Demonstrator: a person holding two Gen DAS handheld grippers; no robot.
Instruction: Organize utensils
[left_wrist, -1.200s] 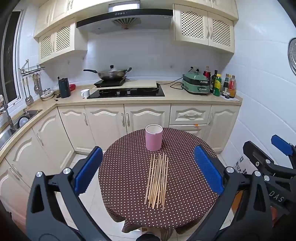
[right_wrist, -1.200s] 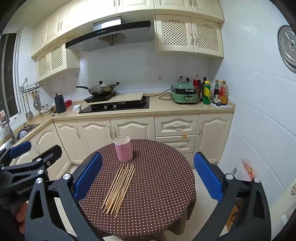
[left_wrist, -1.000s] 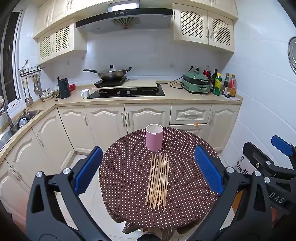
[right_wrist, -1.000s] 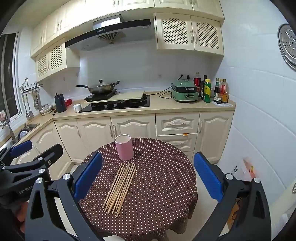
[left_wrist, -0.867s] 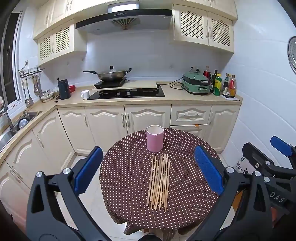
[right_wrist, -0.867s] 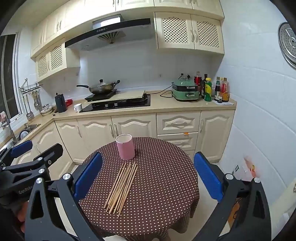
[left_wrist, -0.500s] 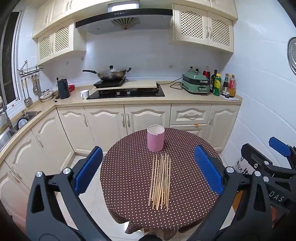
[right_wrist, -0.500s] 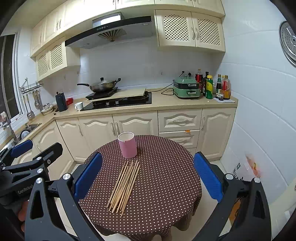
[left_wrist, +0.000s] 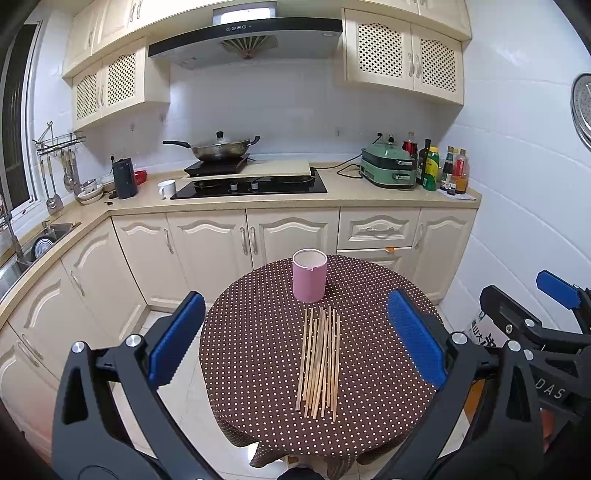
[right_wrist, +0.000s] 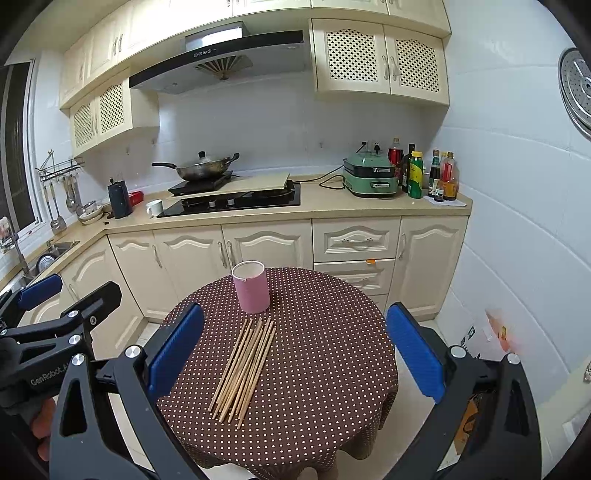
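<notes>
A bundle of wooden chopsticks (left_wrist: 320, 363) lies flat near the middle of the round, polka-dotted tabletop (left_wrist: 255, 354), just on the near side of an upright pink cylindrical holder (left_wrist: 309, 275). The left gripper (left_wrist: 295, 343) and the right gripper (right_wrist: 293, 347) both hang above the near edge, jaws spread wide, holding nothing.

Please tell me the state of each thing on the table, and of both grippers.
pink cup: upright, open top, nothing sticking out.
chopsticks: lying flat in a loose bundle, just in front of the cup.
left gripper: open, holding nothing.
right gripper: open, holding nothing.
</notes>
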